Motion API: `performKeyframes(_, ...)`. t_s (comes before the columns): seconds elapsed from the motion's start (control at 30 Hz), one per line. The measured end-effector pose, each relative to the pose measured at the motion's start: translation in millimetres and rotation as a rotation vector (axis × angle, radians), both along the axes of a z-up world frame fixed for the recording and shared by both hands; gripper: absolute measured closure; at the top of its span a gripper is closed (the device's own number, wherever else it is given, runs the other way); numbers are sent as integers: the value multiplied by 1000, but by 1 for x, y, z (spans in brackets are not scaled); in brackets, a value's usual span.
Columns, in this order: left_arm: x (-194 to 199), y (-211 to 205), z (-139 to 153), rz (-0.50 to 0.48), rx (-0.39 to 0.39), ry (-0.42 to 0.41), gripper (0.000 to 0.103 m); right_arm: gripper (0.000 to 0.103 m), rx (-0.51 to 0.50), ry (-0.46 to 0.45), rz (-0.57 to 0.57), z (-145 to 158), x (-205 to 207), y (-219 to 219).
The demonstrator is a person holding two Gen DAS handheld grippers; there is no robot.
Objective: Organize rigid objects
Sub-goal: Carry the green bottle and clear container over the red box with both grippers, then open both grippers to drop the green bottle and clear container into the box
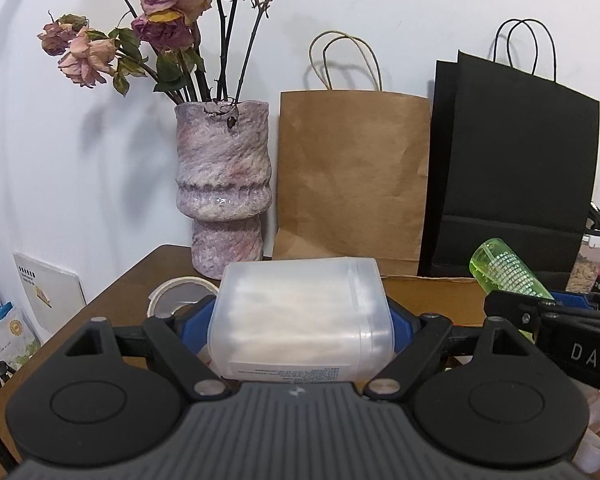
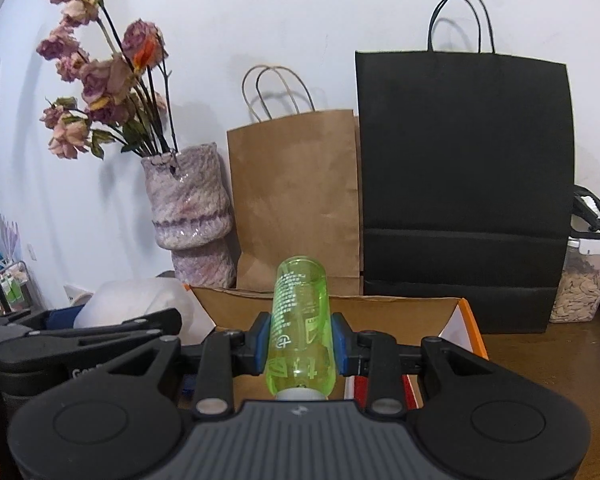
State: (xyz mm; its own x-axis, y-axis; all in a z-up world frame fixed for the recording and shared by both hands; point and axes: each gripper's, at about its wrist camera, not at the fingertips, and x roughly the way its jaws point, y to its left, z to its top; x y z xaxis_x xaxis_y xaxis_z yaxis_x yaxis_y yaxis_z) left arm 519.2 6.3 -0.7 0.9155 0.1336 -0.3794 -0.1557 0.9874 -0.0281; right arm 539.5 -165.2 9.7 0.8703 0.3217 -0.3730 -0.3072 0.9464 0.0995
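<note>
Green plastic bottle [image 2: 300, 320] is pinched in the right gripper [image 2: 300, 346], held above an open cardboard box [image 2: 400, 312]. The left gripper [image 1: 300, 328] clamps a frosted white container [image 1: 300, 316] over the wooden desk [image 1: 140, 280]. Both objects seem in transport; next each must be lowered into the box, I think. Behind stand a vase [image 1: 222, 188], a brown bag [image 1: 352, 180] and a black bag [image 1: 512, 168].

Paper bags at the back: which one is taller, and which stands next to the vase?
The black paper bag is taller, standing rightmost. The brown paper bag is shorter and stands right beside the vase, between it and the black one.
</note>
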Motion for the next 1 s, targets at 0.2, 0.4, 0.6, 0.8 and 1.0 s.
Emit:
performKeyframes(0.2,10,0,-3,-11,16,7,17,73,-21,24,-7,-5,12,0)
performKeyframes(0.4,13,-1,-7,3,47,21,0,61,-58,84,-27,-11,19,-3)
performKeyframes(0.6,12,4,-5,25,46,13,0,7,-90,48,-122,-6,16,-16)
performKeyframes(0.8,13,5,-7,34,48,24,0,0,-88,34,-127,-3,14,-21)
performKeyframes(1.0,13,4,-7,32,48,24,0,0,-105,33,-114,-4,12,-15)
